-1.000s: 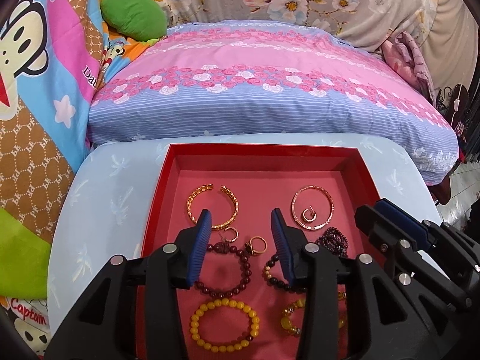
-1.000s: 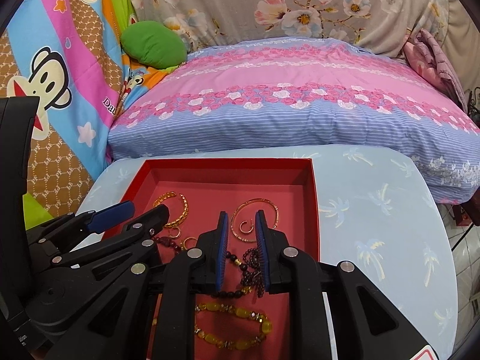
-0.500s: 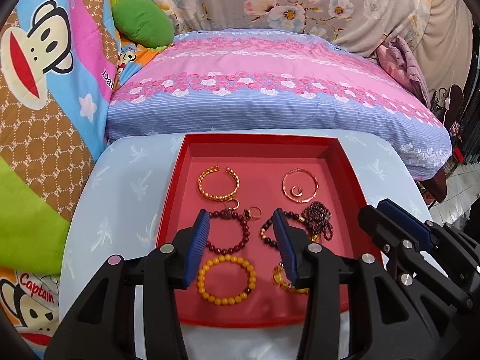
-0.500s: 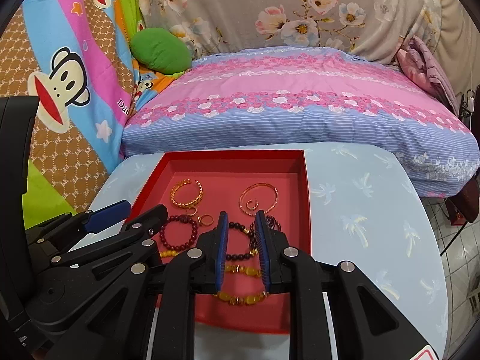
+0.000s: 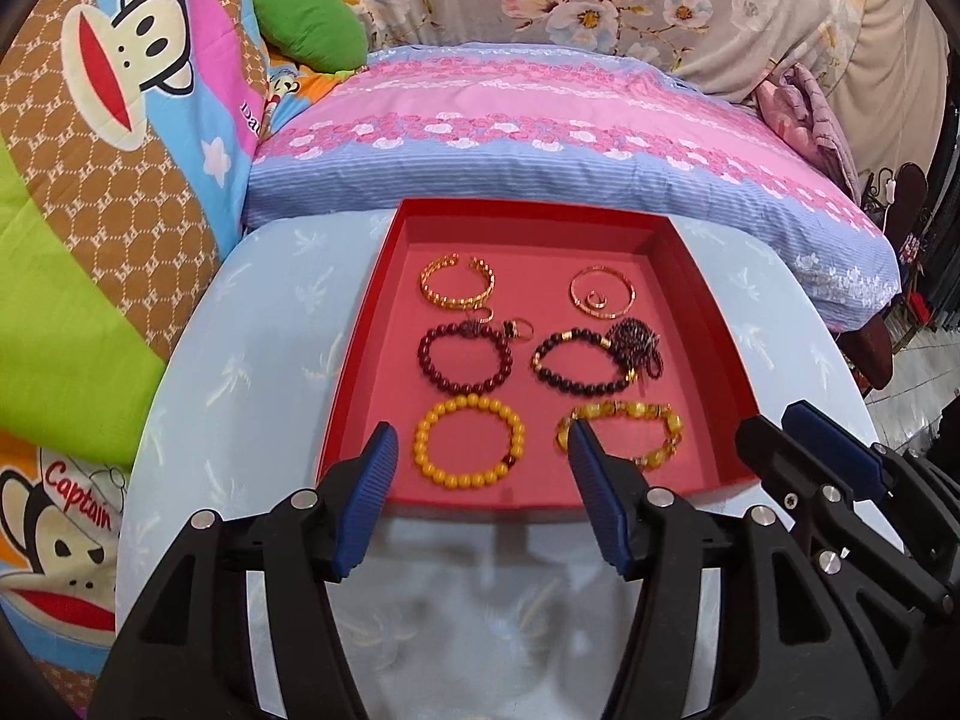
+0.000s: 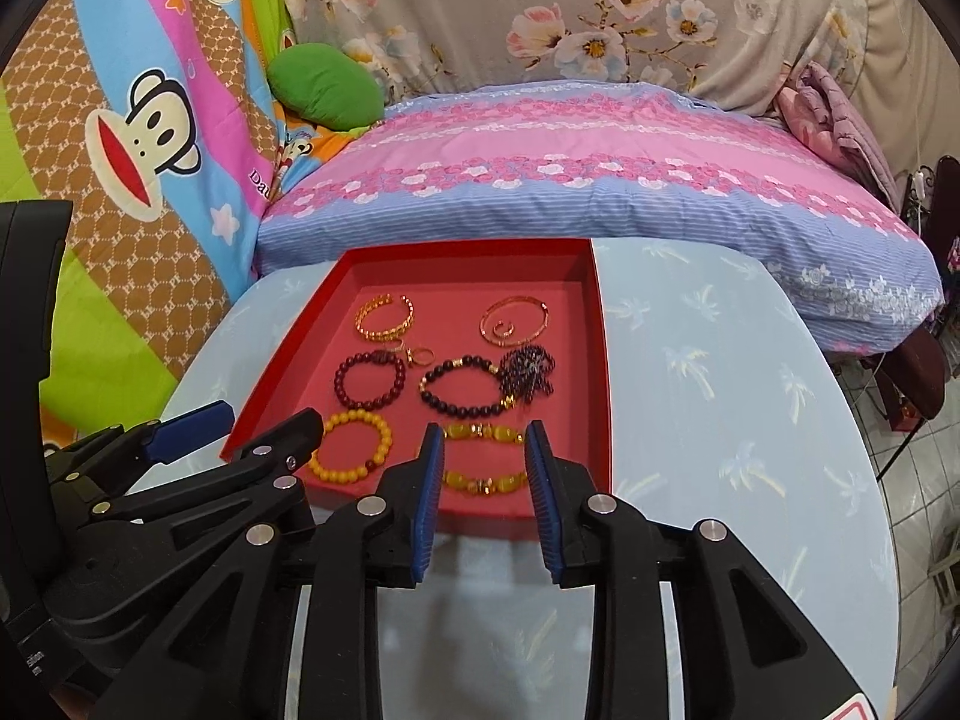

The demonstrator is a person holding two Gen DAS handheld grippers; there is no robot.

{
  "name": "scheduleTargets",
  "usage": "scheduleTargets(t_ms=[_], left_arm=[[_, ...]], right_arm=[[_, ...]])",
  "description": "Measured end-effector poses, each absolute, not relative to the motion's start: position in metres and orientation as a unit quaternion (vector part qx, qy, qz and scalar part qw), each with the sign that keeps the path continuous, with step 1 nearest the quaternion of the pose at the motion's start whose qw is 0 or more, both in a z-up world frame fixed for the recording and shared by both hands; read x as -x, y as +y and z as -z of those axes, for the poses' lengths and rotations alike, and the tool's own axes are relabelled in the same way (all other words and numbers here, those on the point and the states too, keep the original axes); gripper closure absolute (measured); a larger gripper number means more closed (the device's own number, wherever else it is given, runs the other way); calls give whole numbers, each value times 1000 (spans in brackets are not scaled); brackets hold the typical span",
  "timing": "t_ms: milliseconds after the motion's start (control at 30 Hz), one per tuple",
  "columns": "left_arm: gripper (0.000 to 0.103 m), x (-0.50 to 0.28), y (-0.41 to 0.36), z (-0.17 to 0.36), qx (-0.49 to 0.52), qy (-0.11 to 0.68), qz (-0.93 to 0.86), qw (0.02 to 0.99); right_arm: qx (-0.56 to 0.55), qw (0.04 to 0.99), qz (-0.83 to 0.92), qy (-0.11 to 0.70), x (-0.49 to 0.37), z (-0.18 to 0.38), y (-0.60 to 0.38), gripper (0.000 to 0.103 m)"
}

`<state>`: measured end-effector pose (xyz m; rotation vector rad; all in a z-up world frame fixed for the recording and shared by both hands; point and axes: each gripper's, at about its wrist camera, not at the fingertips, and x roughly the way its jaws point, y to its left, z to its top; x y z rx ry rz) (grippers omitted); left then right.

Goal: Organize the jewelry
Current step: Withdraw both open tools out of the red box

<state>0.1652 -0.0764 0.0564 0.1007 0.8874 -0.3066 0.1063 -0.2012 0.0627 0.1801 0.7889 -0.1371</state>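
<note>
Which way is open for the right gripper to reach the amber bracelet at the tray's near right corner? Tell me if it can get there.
Probably yes. The right gripper is open, holds nothing, and points straight at the amber bracelet, which lies uncovered just past the red tray lip; the left gripper sits off to the side.

A pale blue table (image 5: 252,360) is set against a pink-and-blue pillow (image 5: 540,138); a green cushion (image 5: 309,24) is seen behind the pillow's left end.

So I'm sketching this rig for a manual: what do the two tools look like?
Both match. The left tool and right tool are matte black plastic clamp frames with silver round bolt heads, each ending in two fingers faced with ribbed blue pads. No cables or sleeves are visible.
</note>
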Motion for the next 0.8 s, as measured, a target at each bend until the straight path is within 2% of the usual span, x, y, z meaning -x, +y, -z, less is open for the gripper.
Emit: scheduleTargets(t_ms=[400, 533, 633, 800], left_arm=[[45, -129, -63, -38, -41, 444, 139, 884], [44, -121, -58, -33, -39, 447, 132, 884], [35, -117, -54, -30, -39, 445, 121, 887], [28, -113, -47, -25, -41, 445, 106, 888]], right_arm=[[-92, 910, 70, 397, -70, -45, -192, 71], [-89, 909, 72, 400, -61, -40, -189, 66], [-87, 909, 75, 401, -57, -38, -188, 62], [-91, 908, 85, 400, -50, -33, -190, 48]])
